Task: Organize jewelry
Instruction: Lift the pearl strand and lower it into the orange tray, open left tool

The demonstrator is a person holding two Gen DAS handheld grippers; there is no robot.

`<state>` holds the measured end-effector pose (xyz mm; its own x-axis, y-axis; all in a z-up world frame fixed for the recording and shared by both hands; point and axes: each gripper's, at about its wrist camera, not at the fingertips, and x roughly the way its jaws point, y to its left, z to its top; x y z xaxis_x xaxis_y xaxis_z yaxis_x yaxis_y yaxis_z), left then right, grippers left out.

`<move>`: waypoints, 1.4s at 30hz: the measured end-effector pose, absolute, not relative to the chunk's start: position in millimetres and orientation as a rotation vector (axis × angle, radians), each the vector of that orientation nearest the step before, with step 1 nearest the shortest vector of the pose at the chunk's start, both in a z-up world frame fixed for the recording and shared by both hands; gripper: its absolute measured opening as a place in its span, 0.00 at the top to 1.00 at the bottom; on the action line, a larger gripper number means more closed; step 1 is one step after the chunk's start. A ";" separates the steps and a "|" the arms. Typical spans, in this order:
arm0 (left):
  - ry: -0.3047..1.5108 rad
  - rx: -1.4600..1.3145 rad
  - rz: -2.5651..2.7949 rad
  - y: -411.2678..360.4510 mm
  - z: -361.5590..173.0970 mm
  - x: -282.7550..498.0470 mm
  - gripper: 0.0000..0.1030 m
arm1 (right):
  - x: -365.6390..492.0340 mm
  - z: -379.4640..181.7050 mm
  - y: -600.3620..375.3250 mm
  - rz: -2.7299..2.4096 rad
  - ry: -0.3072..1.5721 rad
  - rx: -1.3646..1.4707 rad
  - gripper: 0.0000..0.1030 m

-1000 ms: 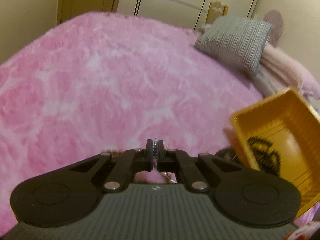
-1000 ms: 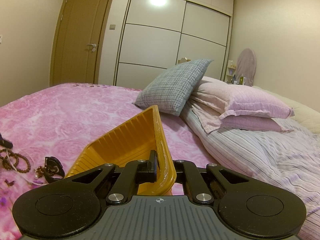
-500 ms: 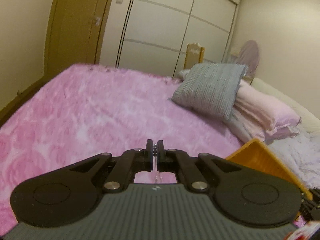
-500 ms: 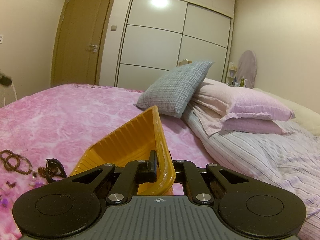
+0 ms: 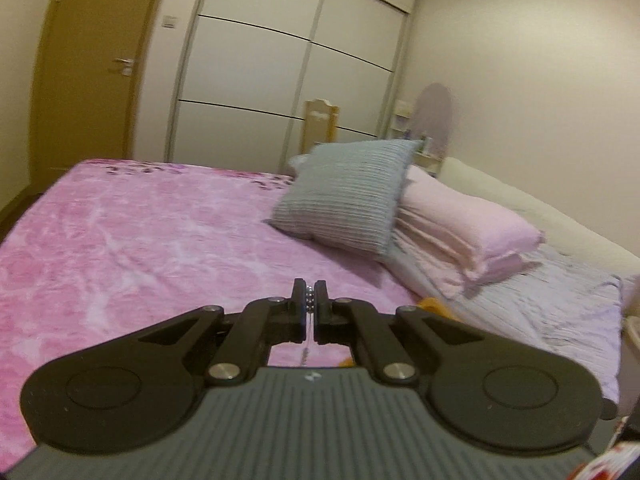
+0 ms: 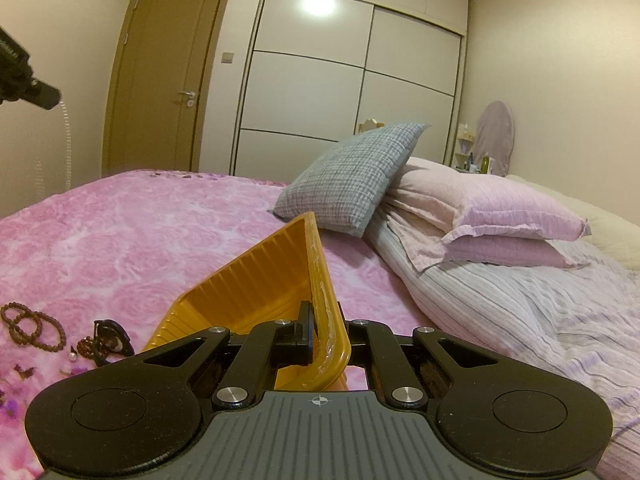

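The left gripper [image 5: 309, 304] is closed on a silver bead chain [image 5: 309, 300]: a short run of small metallic beads shows in the slit between its two black fingers, and a thin strand of it hangs down below them. Seen from the right wrist camera, the same gripper [image 6: 48, 96] is up at the left edge, well above the bed, with the pale chain [image 6: 66, 136] dangling straight down from its tip.

The right gripper [image 6: 326, 330] is clamped on the near rim of a yellow plastic tray [image 6: 256, 280], one finger inside the wall and the other outside. The tray is ribbed on the inside and tilts, its far corner raised toward the pillows. In the left wrist view only a yellow sliver of the tray [image 5: 434, 304] shows past the right finger.

Left of the tray, on the pink floral blanket [image 6: 120, 240], lies the remaining jewelry: a brown beaded bracelet [image 6: 32, 326] coiled in loops, a dark bangle-like piece [image 6: 114, 342] just beside the tray's corner, and small reddish beads with a pearl [image 6: 78, 350] between them.

Farther out, a grey checked cushion [image 6: 352, 178] leans on two stacked pink pillows [image 6: 500, 216], which rest on a striped sheet [image 6: 520, 312]. Behind the bed stand a white sliding wardrobe [image 6: 352, 92] and a brown door [image 6: 164, 80].
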<state>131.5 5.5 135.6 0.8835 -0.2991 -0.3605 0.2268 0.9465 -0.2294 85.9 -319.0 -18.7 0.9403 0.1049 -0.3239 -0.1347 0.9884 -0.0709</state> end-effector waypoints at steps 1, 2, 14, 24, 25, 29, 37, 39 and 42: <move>0.408 -0.190 -0.297 -0.6 135.4 132.6 0.98 | 85.9 -18.5 -318.9 0.123 0.325 -0.091 0.93; 0.414 -0.199 -0.318 -6.8 134.4 134.6 0.98 | 85.6 -18.2 -318.5 0.123 0.325 -0.089 0.93; 0.505 -0.227 -0.582 -106.0 120.0 151.0 0.98 | 85.6 -19.1 -319.8 0.123 0.324 -0.073 0.93; 0.576 -0.177 -0.660 -144.5 98.1 159.2 0.98 | 86.8 -19.8 -321.5 0.123 0.323 -0.062 0.93; 0.588 -0.165 -0.663 -146.9 93.6 161.6 0.98 | 86.7 -19.9 -321.6 0.123 0.323 -0.062 0.93; 0.667 -0.130 -0.687 -145.5 70.1 168.9 0.98 | 86.7 -19.9 -321.7 0.123 0.324 -0.061 0.93; 0.777 -0.062 -0.771 -139.7 33.1 182.5 0.98 | 86.0 -20.4 -320.6 0.123 0.322 -0.064 0.93; 0.779 -0.058 -0.764 -138.9 30.9 184.8 0.97 | 86.0 -20.5 -320.6 0.123 0.323 -0.065 0.93; 0.773 -0.059 -0.754 -135.7 33.7 186.1 0.82 | 85.7 -20.3 -320.0 0.122 0.324 -0.066 0.93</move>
